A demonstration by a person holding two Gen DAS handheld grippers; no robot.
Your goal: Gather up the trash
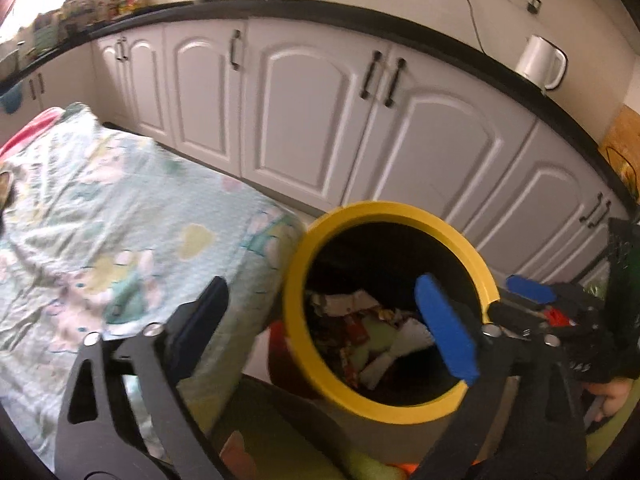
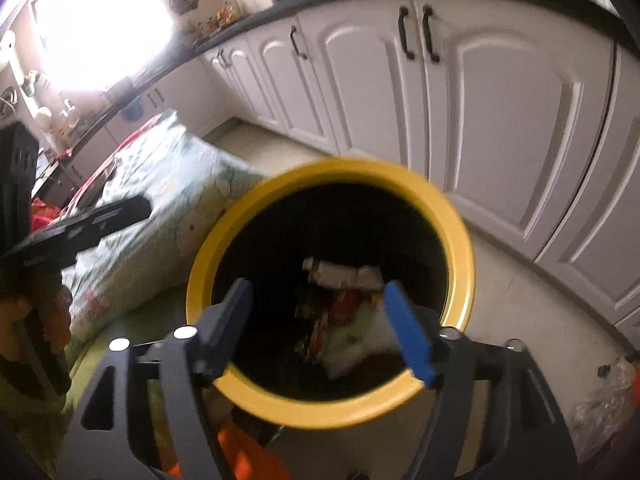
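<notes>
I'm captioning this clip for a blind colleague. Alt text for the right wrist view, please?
The open right gripper hangs over a round yellow-rimmed black bin holding crumpled paper and wrapper trash. Left lies a pale floral-print quilt; behind stand white kitchen cabinets.

I counted one yellow-rimmed bin (image 1: 384, 216), and beside it one table draped in a floral cloth (image 1: 100, 216). Inside the bin lay a heap of trash (image 1: 372, 332), wrappers and paper too jumbled to number. Two grippers were over the bin, the left gripper (image 1: 324, 328) and the right gripper (image 2: 320, 324), each with two fingers spread apart. Behind the bin I made out at least five white cabinet doors (image 1: 304, 120), and on the counter above them one white kettle (image 1: 542, 62).
</notes>
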